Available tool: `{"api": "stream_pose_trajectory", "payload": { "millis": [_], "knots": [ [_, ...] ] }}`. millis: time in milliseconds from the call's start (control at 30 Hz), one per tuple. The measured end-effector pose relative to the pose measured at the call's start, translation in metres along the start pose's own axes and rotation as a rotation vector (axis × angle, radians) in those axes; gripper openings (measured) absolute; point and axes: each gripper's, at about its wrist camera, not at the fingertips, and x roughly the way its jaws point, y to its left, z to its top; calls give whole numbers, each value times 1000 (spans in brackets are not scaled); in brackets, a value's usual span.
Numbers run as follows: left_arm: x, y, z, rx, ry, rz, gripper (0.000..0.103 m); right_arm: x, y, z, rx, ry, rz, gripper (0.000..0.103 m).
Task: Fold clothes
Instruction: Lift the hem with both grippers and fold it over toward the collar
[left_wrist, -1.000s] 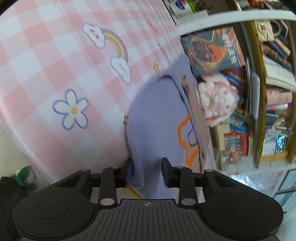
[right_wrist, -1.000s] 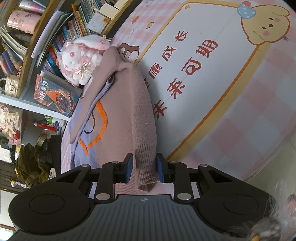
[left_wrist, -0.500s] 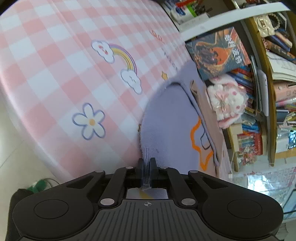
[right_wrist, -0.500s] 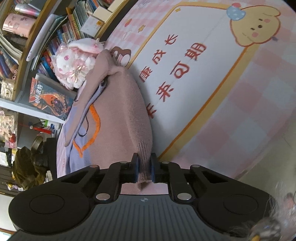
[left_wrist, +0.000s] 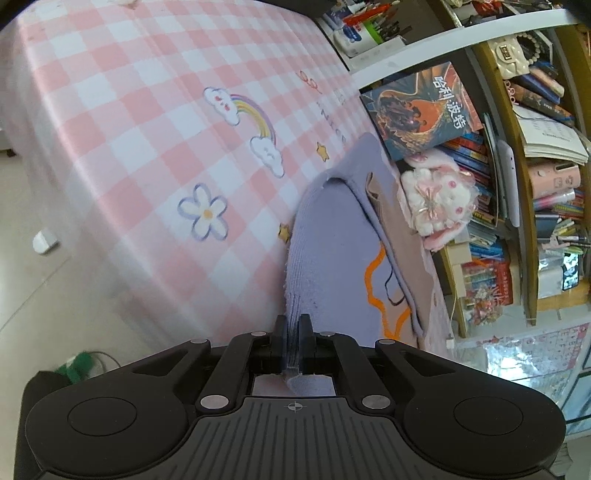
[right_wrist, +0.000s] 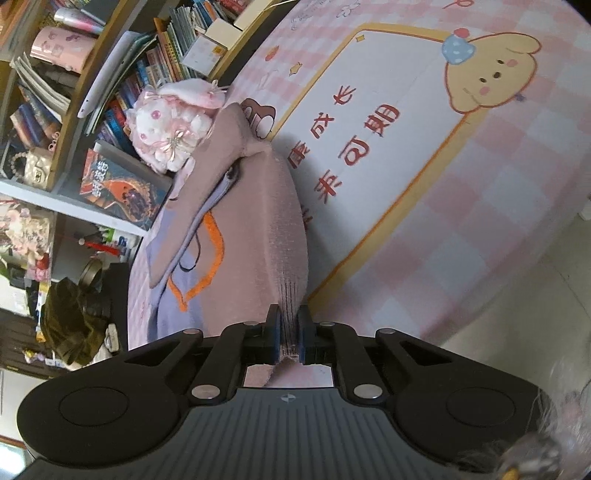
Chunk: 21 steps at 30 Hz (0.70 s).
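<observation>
Both grippers clamped on sweater hem: left gripper (left_wrist: 294, 334) pinches lilac corner, right gripper (right_wrist: 287, 326) pinches mauve corner. We read sweater (left_wrist: 332, 258) as half lilac, half mauve, orange outline motif at centre, running from jaws toward 12–1 o'clock, sleeves already laid inward. We judge side folds done, bottom-to-top fold just starting, final tidy left. Pink checked tablecloth (left_wrist: 147, 129) beneath, rainbow and flower prints at 10–11 o'clock. Plush toy (left_wrist: 436, 199) at 2 o'clock beside sweater's far end; crowded bookshelf (left_wrist: 535, 184) behind.

Pink checked tablecloth (left_wrist: 122, 122), crowded bookshelf (left_wrist: 517, 184) behind, pale tiled floor (right_wrist: 517, 350).
</observation>
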Motion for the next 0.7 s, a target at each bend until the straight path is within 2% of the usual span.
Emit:
{"api": "stream_pose_trajectory", "payload": {
  "millis": [267, 367, 467, 700],
  "knots": [
    [-23, 20, -35, -43, 22, 38, 3, -30, -28, -20, 15, 85, -12, 8],
    [-27, 23, -45, -69, 21, 29, 3, -38, -37, -23, 20, 104, -16, 8],
    [-33, 16, -47, -97, -5, -51, 3, -46, -36, -22, 20, 97, 16, 8],
    [-34, -40, -13, -33, -113, -306, 3, -58, 0, 15, 25, -12, 228, 8]
  ]
}}
